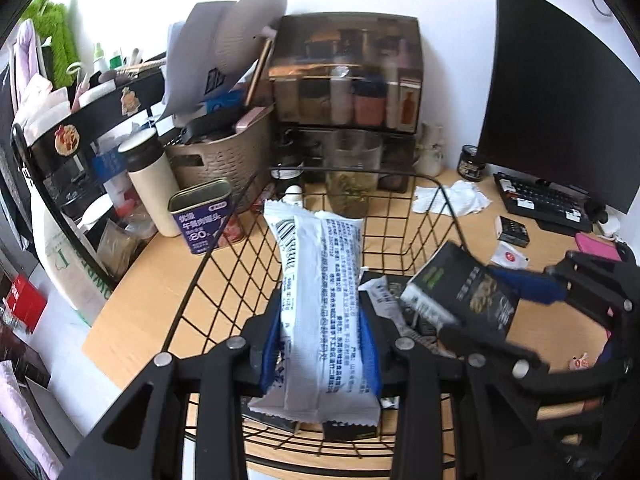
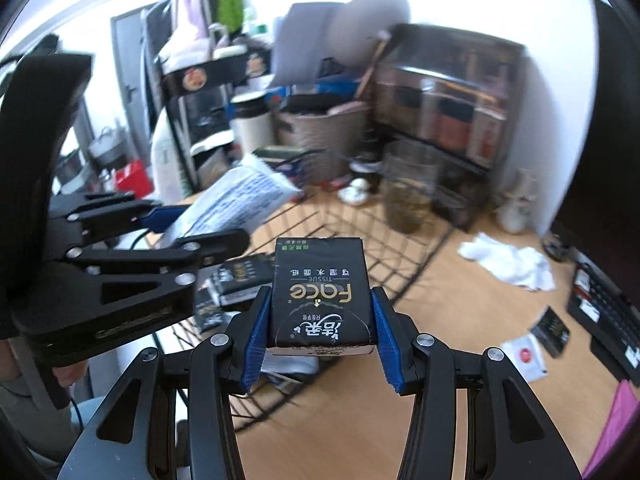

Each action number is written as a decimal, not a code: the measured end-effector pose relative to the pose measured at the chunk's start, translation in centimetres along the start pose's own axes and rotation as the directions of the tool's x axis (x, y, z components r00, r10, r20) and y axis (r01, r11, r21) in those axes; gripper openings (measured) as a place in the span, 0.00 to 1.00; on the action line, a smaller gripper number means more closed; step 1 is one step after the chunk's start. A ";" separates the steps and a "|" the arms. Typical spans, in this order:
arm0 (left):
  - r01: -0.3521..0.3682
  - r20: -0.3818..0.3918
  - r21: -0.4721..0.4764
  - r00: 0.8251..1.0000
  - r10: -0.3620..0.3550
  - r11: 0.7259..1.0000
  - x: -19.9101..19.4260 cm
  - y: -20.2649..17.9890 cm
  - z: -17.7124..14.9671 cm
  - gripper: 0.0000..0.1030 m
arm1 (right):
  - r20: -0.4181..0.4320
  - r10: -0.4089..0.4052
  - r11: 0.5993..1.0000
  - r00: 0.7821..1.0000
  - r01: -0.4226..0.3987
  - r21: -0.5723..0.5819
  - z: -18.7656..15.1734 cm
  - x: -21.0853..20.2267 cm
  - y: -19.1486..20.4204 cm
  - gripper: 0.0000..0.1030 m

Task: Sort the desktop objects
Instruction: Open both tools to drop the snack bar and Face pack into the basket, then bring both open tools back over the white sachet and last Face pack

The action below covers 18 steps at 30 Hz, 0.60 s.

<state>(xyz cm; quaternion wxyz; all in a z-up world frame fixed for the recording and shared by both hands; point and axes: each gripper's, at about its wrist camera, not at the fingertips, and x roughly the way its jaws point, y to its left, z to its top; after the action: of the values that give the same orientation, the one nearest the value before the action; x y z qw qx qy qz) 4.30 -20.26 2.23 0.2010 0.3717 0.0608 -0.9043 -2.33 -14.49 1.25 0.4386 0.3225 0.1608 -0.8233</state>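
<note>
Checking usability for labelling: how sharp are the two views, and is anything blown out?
Left wrist view: mostly sharp, print on the white snack packet readable. Right wrist view: background motion-blurred, window area overexposed; only the black tissue pack stays crisp.

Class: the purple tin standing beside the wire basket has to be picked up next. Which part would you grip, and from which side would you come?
Grip the purple tin across its two broad flat faces, near the top, coming down from above. It stands upright with its open rim up, and the flask and wire basket crowd its sides, so the top looks like the freest approach.
</note>
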 end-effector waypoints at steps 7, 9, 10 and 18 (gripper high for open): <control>-0.006 -0.011 -0.009 1.000 0.006 1.000 0.3 0.5 -0.2 0.36 | -0.024 0.031 0.999 0.999 -0.031 -0.009 0.0 1.6 1.0 0.47; -0.008 -0.010 -0.015 1.000 0.008 1.000 0.3 0.7 -0.2 0.37 | -0.022 0.032 0.999 0.999 -0.032 -0.021 -0.1 1.7 1.2 0.47; -0.010 -0.006 -0.016 1.000 0.010 1.000 0.3 0.7 -0.2 0.40 | -0.015 0.028 0.999 0.999 -0.029 -0.028 -0.1 1.6 1.3 0.47; -0.022 0.048 0.002 0.999 0.022 1.000 -0.7 -0.5 0.0 0.72 | 0.001 0.008 1.000 1.000 -0.008 0.021 -0.9 0.6 -1.0 0.53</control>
<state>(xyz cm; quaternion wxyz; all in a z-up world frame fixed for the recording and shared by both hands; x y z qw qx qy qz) 4.52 -19.58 2.73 0.2120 0.3508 0.0507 -0.9108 -3.02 -13.80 0.21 0.4387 0.3273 0.1508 -0.8232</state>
